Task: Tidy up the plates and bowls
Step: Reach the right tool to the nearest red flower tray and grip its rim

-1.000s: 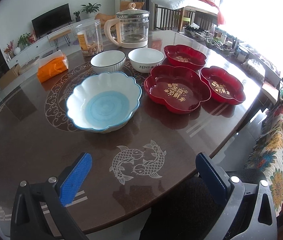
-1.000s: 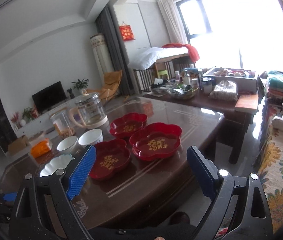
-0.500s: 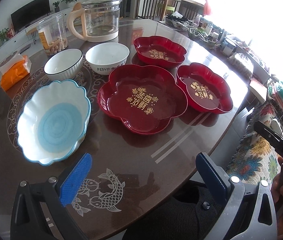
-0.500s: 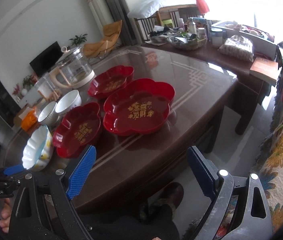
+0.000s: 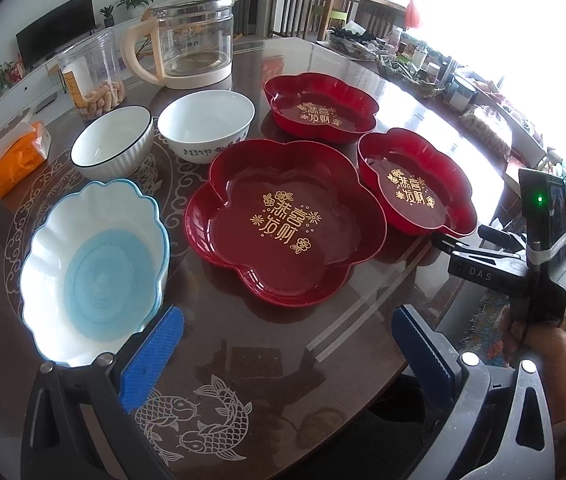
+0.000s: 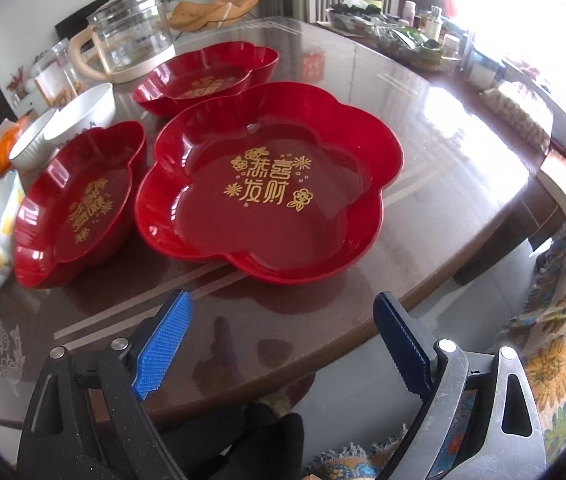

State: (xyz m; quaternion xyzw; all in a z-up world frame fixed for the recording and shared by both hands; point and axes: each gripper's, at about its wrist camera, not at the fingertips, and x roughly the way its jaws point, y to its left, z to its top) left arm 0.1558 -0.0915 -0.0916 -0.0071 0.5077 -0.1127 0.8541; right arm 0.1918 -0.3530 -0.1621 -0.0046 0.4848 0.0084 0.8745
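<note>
Red lacquer-look plastic fills your view: the largest flower-shaped plate (image 5: 285,222) sits at the near middle of the table (image 5: 267,344), with a smaller red plate (image 5: 415,184) just to its right and a third red plate (image 5: 319,108) beyond it at the far side. Within the last second both of your tools have come in low over the near edge, so the dishes loom larger; in the right wrist view the red plate on that side now lies straight ahead of the right gripper (image 6: 283,344). That suggests you are lining up a first pick, likely to nest the red plates; nothing is stacked yet.

Your left gripper (image 5: 287,348) has its blue pads spread wide and grips nothing; the right one is equally wide and empty.

To the left, the scalloped blue-and-white bowl (image 5: 95,272) is bare inside, close beside the left gripper's left pad. The ribbed white bowl (image 5: 113,142) and the plain white bowl (image 5: 207,124) behind it are empty too, as are all three red plates. Farther back, a glass kettle (image 5: 187,48) looks empty, a clear jar (image 5: 91,72) holds a low layer of tan snacks, and an orange tissue pack (image 5: 19,156) lies far left
</note>
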